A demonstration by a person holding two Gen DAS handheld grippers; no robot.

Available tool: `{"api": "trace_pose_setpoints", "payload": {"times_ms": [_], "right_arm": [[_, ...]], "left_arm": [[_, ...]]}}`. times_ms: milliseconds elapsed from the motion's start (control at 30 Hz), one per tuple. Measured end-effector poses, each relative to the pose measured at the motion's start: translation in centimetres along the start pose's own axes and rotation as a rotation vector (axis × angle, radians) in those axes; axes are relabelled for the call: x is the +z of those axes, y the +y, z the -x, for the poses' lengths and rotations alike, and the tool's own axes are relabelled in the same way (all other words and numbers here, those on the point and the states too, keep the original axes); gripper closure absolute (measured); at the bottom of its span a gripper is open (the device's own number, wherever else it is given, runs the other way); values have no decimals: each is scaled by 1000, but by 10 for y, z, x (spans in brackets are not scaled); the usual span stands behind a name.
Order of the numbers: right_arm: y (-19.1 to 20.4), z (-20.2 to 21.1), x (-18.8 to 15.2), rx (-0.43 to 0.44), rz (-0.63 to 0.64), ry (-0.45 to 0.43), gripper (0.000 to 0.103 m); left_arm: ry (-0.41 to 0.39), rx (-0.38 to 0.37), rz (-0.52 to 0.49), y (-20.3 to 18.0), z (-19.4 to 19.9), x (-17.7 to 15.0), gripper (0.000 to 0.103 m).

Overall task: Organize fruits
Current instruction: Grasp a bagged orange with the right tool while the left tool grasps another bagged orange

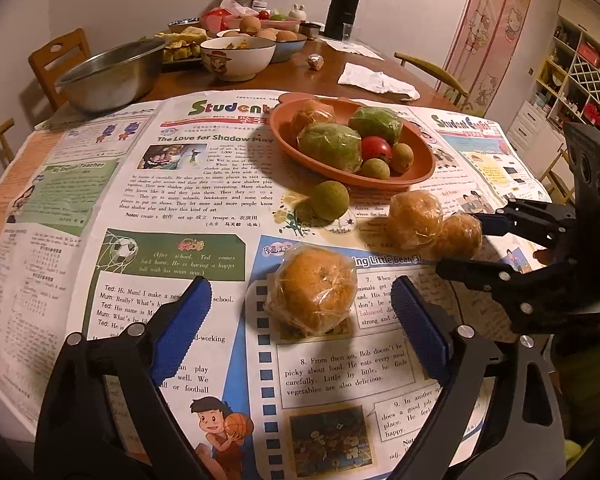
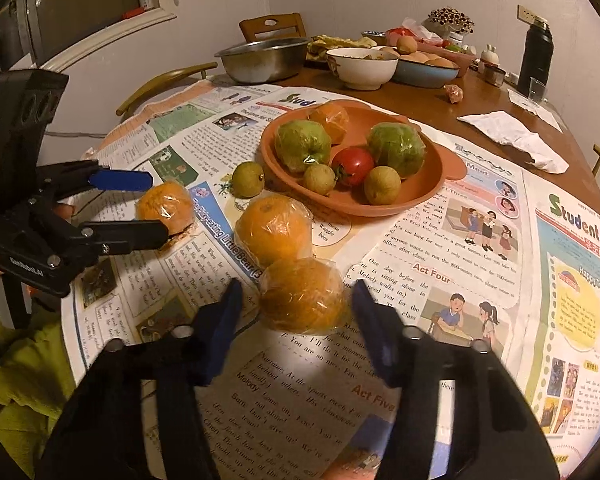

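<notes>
Fingers [image 1: 188, 312] apart around a wrapped orange [image 1: 314, 290].

- Left wrist cam: low over the newspaper [image 1: 180, 208], looks forward between its own fingers, wrapped orange [image 1: 314, 290] close ahead, plate [image 1: 416, 168] further back.
- Right wrist cam: same height, from the other side, facing across the table.
- Shared: plate [image 2: 428, 196], loose oranges, far-end dishes; each sees the other gripper.
</notes>
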State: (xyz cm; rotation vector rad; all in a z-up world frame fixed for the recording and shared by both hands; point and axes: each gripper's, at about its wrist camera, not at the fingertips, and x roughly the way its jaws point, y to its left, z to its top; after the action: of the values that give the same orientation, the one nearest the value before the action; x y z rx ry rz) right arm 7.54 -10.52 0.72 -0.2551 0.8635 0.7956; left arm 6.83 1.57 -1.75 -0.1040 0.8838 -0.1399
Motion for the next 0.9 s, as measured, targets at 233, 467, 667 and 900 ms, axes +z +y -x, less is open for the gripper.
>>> {"api": "trace_pose_setpoints", "payload": {"times_ms": [233,467,667,900], "right_arm": [[-5,1,-1,0,-4,-13,65],[-16,12,-7,12,-50,-38,65],[-22,21,-7,5,-73,-62,65],[-26,28,-6,4,-86,-83,65]], "left_arm": [[10,-9,-5,-2,-4,0,30],[15,-28,-15,-5,-12,3,46],[19,-49,-24,-5,-13,5,68],[7,-65,-19,-3,-7,11,68]]}}
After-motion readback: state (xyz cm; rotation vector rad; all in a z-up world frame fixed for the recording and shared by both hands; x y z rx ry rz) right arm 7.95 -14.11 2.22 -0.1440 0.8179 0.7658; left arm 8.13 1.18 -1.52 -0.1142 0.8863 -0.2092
